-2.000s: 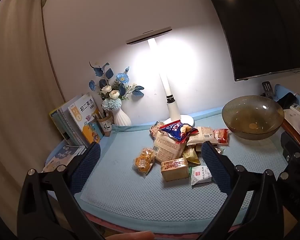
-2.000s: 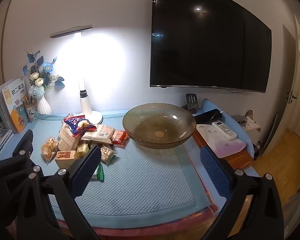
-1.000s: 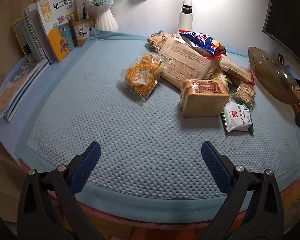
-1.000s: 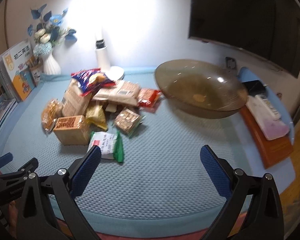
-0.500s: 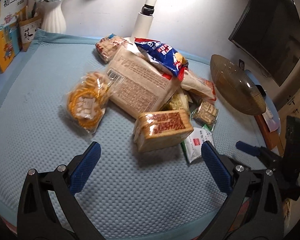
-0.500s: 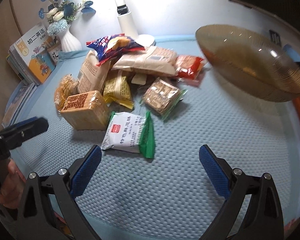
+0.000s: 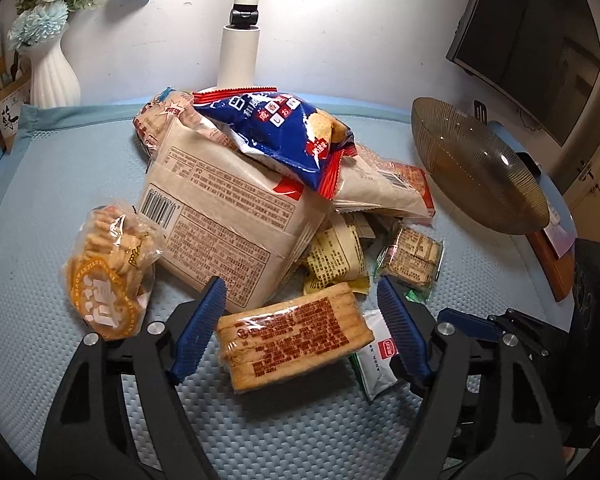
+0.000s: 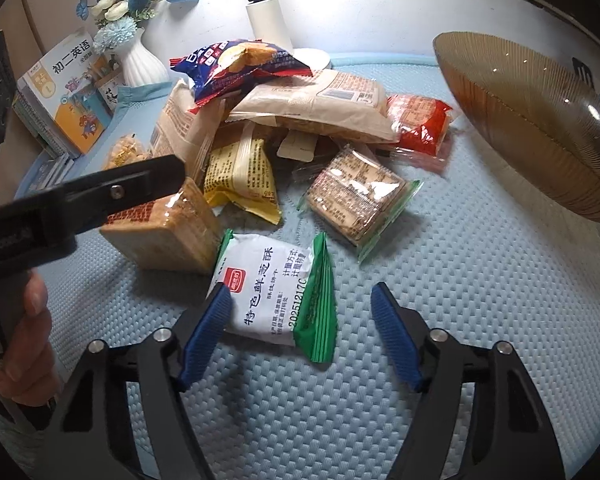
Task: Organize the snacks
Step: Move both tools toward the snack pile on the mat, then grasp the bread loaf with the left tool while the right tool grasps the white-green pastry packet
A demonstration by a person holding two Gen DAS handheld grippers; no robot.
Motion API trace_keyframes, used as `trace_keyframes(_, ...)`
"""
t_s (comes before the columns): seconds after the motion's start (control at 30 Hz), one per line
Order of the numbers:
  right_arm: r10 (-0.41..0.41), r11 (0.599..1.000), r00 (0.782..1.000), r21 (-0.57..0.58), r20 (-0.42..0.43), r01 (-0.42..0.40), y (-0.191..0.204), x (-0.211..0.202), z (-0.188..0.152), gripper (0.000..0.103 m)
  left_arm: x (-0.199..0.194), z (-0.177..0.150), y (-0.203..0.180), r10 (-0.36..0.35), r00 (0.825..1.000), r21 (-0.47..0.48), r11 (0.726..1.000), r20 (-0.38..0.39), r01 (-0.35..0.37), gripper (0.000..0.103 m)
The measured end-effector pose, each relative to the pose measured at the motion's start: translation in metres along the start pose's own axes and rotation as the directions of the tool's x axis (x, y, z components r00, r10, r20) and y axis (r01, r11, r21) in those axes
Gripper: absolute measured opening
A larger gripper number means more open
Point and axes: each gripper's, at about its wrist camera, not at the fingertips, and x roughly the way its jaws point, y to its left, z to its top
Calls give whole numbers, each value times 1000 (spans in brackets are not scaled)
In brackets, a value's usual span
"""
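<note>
Both tools are down low over the blue mat (image 7: pixel 60 360) on the desk, right at the front edge of the snack pile. The left tool (image 7: pixel 300 320) has its jaws on either side of the cracker brick (image 7: pixel 292 334), the clear-wrapped one with red print. They've just been closing in, but there's a gap on each side, so no grip. The right tool (image 8: pixel 300 332) is just beside it, over the white and green packet (image 8: pixel 272 292). Its jaws have been narrowing too; one pad looks about touching the packet's left edge, the other is clear of it.

Behind the brick sits the big tan bag (image 7: pixel 220 216) with the blue chip bag (image 7: pixel 276 136) on top, round crackers (image 7: pixel 108 276) off to its left. Right of the pile is the amber glass bowl (image 8: pixel 532 128). Farthest back, behind the pile: a white lamp post (image 7: pixel 240 52) and a vase (image 7: pixel 54 76) of flowers.
</note>
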Motion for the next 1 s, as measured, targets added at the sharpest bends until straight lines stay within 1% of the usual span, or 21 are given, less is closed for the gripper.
trace_keyframes(0.07,22,1000,1000,-6,-8,-22,0,-1,-1,63,-3,-4,0,-11,1000,7,1000,-1,11,72)
trace_keyframes(0.13,47,999,999,-6,-20,-47,-1,-3,-4,60,-10,-12,1,-47,999,7,999,-8,47,72)
trace_keyframes(0.2,66,998,997,-15,-28,-67,-1,-7,-11,57,-18,-24,-1,-87,996,25,996,-18,88,72)
trace_keyframes(0.33,132,991,989,-21,-67,-134,-1,-16,-26,57,-33,-53,-13,-158,986,95,982,-52,162,72)
trace_keyframes(0.4,149,987,986,-45,-78,-153,-2,-24,-35,57,-37,-65,-17,-188,979,115,974,-82,197,72)
trace_keyframes(0.43,149,987,986,-50,-79,-153,-3,-28,-37,58,-39,-69,-16,-193,977,113,973,-88,202,72)
trace_keyframes(0.5,122,989,990,-76,-68,-127,-8,-35,-37,59,-40,-71,-10,-153,985,90,983,-75,160,72)
trace_keyframes(0.57,72,989,996,-122,-56,-79,-9,-37,-29,59,-37,-63,0,-123,990,29,992,-61,125,71)
trace_keyframes(0.6,60,986,997,-155,-51,-67,-9,-36,-22,59,-36,-60,2,-123,991,-2,992,-55,123,71)
trace_keyframes(0.67,71,972,997,-223,-38,-78,-3,-34,-8,60,-28,-51,5,-118,991,-50,992,-57,115,70)
trace_keyframes(0.7,83,965,996,-246,-40,-90,-2,-31,-3,63,-24,-49,4,-105,993,-56,993,-63,101,69)
trace_keyframes(0.73,104,958,993,-262,-52,-114,-1,-27,3,64,-20,-48,4,-94,993,-58,994,-72,90,65)
trace_keyframes(0.83,160,945,984,-276,-83,-177,3,-15,16,64,-17,-47,16,-110,991,-104,989,-71,102,65)
trace_keyframes(0.9,173,939,979,-283,-108,-197,4,-5,21,65,-22,-50,27,-104,993,-131,987,-53,97,66)
trace_keyframes(0.93,177,936,977,-287,-121,-205,5,-1,22,66,-27,-53,34,-88,995,-135,988,-45,81,66)
trace_keyframes(1.0,181,930,974,-298,-134,-214,7,6,22,73,-35,-55,40,-41,998,-134,990,-45,35,64)
